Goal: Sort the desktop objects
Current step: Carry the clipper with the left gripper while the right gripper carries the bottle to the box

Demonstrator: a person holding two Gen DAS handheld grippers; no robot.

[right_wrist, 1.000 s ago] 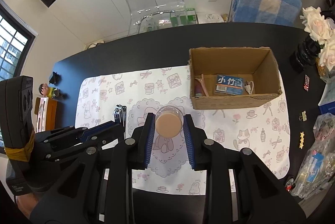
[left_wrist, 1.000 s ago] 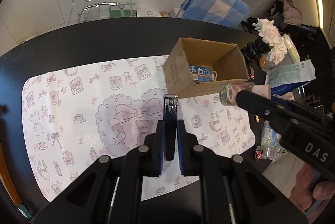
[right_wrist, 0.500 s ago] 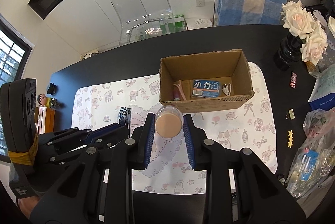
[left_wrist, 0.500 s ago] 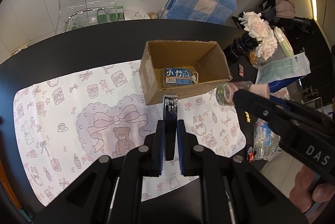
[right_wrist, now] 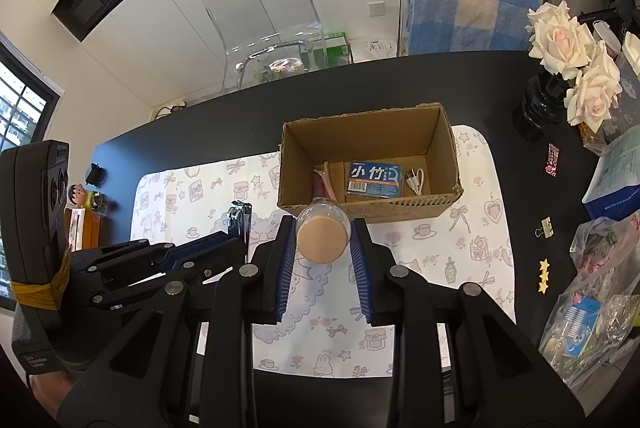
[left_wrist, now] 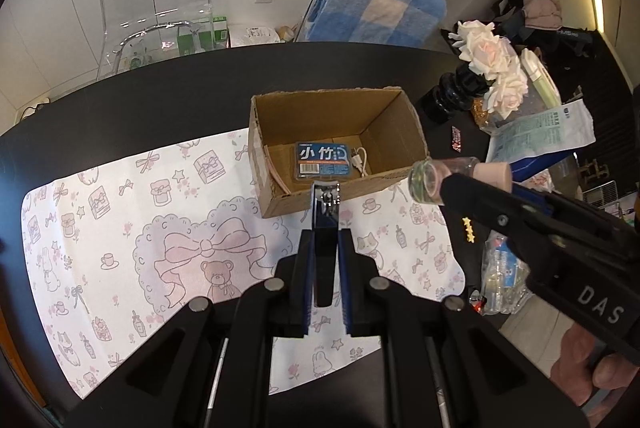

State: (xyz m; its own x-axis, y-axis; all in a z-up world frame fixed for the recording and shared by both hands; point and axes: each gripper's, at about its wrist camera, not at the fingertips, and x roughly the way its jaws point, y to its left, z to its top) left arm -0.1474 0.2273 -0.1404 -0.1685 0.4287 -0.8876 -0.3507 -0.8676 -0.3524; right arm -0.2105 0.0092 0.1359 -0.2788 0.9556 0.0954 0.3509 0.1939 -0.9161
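Note:
My left gripper (left_wrist: 326, 244) is shut on a silver nail clipper (left_wrist: 326, 206), held above the mat just in front of the open cardboard box (left_wrist: 276, 206). My right gripper (right_wrist: 322, 240) is shut on a small clear bottle with a beige cap (right_wrist: 322, 234), held lying along the fingers near the box's front wall (right_wrist: 400, 208). The bottle also shows in the left wrist view (left_wrist: 444, 178), to the right of the box. Inside the box lie a blue packet (right_wrist: 374, 178), a white cable (right_wrist: 414, 180) and a pink item (right_wrist: 326, 180).
A white patterned mat (left_wrist: 120, 220) covers the black table (left_wrist: 160, 104). A black vase with pale roses (right_wrist: 560, 68), papers, a binder clip (right_wrist: 544, 228), gold star clips (right_wrist: 543, 274) and plastic bags (right_wrist: 592, 288) crowd the right side. A clear chair (right_wrist: 264, 16) stands behind.
Both grippers have moved toward the box with their objects still held; the box now sits closer and more central in both views.

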